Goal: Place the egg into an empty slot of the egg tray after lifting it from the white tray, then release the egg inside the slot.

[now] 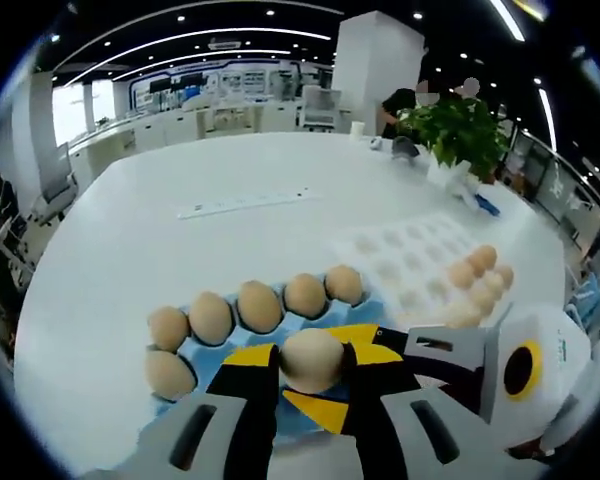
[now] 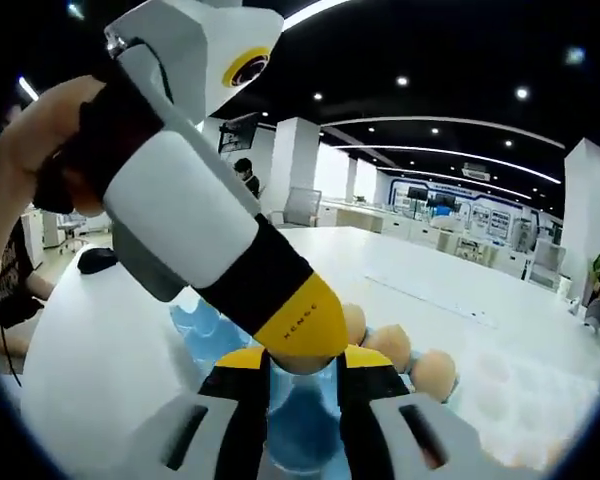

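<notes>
In the left gripper view, your left gripper (image 1: 313, 372) clasps the egg (image 1: 312, 360) between its yellow-tipped jaws, right over the blue egg tray (image 1: 212, 362). Filled slots arc from nine o'clock round to one o'clock of the held egg, so I judge the free slot lies directly beneath it. The white tray (image 1: 412, 262) sits at two o'clock, well apart.

In the right gripper view, your right gripper (image 2: 302, 378) stands parted and empty, the other gripper crossing down from ten o'clock, its tip just ahead of the jaws over the blue tray.
</notes>
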Demonstrator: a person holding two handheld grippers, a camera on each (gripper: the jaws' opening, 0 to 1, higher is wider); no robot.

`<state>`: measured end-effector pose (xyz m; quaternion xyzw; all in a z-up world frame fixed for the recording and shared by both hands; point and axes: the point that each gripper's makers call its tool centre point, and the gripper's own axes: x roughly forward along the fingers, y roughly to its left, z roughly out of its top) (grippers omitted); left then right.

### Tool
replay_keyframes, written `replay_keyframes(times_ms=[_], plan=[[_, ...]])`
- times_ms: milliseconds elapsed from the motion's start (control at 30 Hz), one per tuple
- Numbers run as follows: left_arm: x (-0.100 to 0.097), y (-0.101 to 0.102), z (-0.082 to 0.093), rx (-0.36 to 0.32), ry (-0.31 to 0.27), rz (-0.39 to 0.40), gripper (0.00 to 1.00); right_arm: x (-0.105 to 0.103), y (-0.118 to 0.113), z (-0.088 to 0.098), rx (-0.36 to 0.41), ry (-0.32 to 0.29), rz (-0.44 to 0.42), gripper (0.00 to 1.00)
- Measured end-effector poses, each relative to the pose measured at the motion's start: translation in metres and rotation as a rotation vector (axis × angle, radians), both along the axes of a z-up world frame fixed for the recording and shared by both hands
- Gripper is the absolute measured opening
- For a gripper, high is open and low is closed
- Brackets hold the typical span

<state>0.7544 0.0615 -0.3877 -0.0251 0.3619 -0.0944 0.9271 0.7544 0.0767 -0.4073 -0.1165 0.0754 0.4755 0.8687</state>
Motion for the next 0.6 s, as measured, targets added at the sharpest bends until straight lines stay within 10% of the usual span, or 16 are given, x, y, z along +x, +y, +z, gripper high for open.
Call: replay_keyframes(times_ms=[600], plan=[[0.000,0.046,-0.010,0.052,0.003,0.090,0.26,0.001,0.040,-0.013,-0.011,0.053,0.051,0.30]])
